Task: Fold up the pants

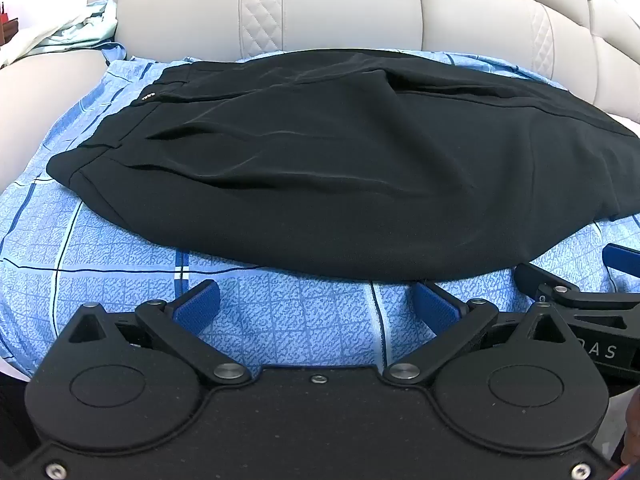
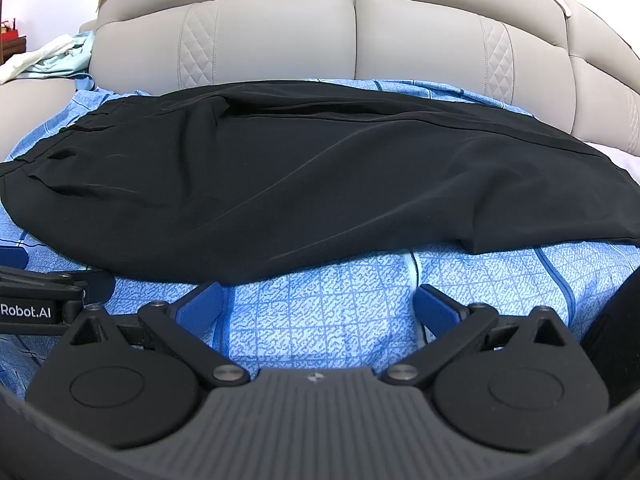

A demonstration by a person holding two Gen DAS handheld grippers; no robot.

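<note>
Black pants lie spread sideways on a blue patterned sheet, waistband at the left, legs running to the right. In the right wrist view the same pants fill the middle, with the leg ends at the right. My left gripper stands open just short of the pants' near edge, nothing between its blue pads. My right gripper is open too, over bare sheet in front of the near edge. Each gripper shows at the edge of the other's view.
A beige padded headboard rises behind the pants. Light green and cream cloth is piled at the far left beside it. The sheet continues left and right of the pants.
</note>
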